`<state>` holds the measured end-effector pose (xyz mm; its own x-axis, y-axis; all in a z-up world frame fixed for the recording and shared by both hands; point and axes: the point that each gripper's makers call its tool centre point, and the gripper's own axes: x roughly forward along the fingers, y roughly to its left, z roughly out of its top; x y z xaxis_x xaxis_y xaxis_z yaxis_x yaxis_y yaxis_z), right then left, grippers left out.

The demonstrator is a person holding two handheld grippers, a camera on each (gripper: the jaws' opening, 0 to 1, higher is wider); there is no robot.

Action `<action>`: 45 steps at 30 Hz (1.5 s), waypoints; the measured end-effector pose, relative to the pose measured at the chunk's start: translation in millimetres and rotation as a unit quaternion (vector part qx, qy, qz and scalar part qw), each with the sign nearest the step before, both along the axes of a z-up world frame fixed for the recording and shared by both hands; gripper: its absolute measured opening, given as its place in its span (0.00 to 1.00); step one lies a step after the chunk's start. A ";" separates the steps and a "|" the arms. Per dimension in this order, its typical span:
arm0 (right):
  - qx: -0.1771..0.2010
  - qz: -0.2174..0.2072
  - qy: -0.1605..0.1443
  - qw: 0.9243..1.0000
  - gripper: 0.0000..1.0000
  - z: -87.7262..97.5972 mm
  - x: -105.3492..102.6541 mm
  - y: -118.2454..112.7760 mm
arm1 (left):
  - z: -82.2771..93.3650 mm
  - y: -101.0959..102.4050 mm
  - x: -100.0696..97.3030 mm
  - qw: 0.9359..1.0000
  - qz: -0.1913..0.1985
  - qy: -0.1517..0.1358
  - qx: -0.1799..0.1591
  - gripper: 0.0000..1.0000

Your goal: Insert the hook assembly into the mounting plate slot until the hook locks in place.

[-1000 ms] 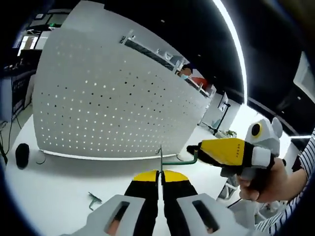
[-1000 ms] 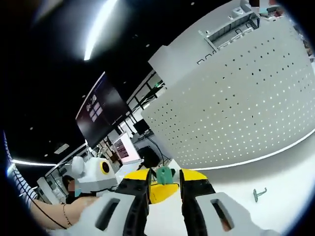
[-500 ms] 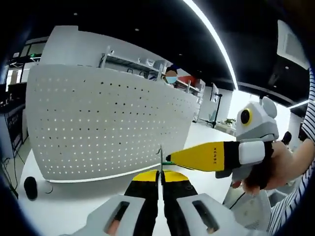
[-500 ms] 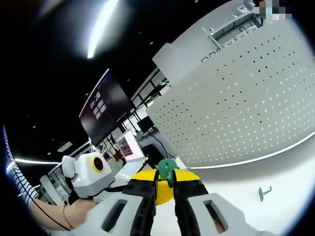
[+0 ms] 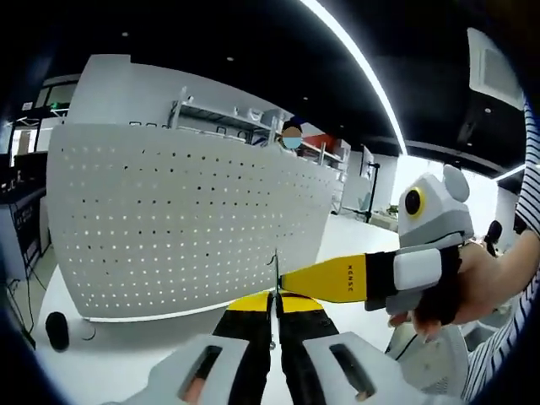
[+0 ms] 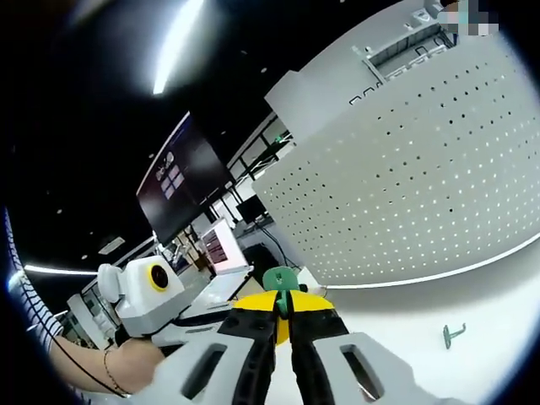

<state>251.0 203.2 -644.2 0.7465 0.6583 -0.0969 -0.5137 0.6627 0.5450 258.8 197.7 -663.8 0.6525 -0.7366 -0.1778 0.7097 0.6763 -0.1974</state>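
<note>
- Jaws of the left gripper (image 5: 272,308) are clenched on a thin metal plate (image 5: 274,278) seen edge-on, rising straight up from between the tips; I take it for the mounting plate.
- Jaws of the right gripper (image 6: 283,314) are pinched on the green hook (image 6: 280,279), its rounded head standing just above the tips.
- In the left gripper view the right gripper's yellow tip (image 5: 325,280) comes in from the right and meets the plate just above the left jaws; the contact itself is too small to read.
- In the right gripper view the left gripper (image 6: 160,299) lies to the left, its yellow tip directly behind the hook.
- Step in hand, by judgement: seating the hook into the plate slot. Not locked as far as can be told.
- To do it well: hold the plate rigid, keep the hook square to the slot, push along the slot axis without twisting, and keep both grips firm until a stop is felt.
- White pegboard (image 5: 186,228) stands beyond the jaws on the desk (image 6: 422,325); a spare hook (image 6: 454,335) lies on the desk, right of the right jaws.
</note>
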 end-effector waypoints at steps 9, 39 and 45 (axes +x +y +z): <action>-0.034 0.024 -0.008 0.999 0.00 -2.8 1.0 11.7 | -4.7 10.3 0.7 1.000 -0.008 0.013 0.009 0.03; -0.141 0.033 -0.153 0.977 0.00 27.4 1.3 33.6 | -4.9 41.2 -0.8 0.999 0.019 0.029 -0.026 0.69; -0.159 -0.008 -0.173 0.972 0.00 29.7 7.1 28.3 | -5.8 43.7 -1.1 0.998 0.027 0.035 -0.034 0.78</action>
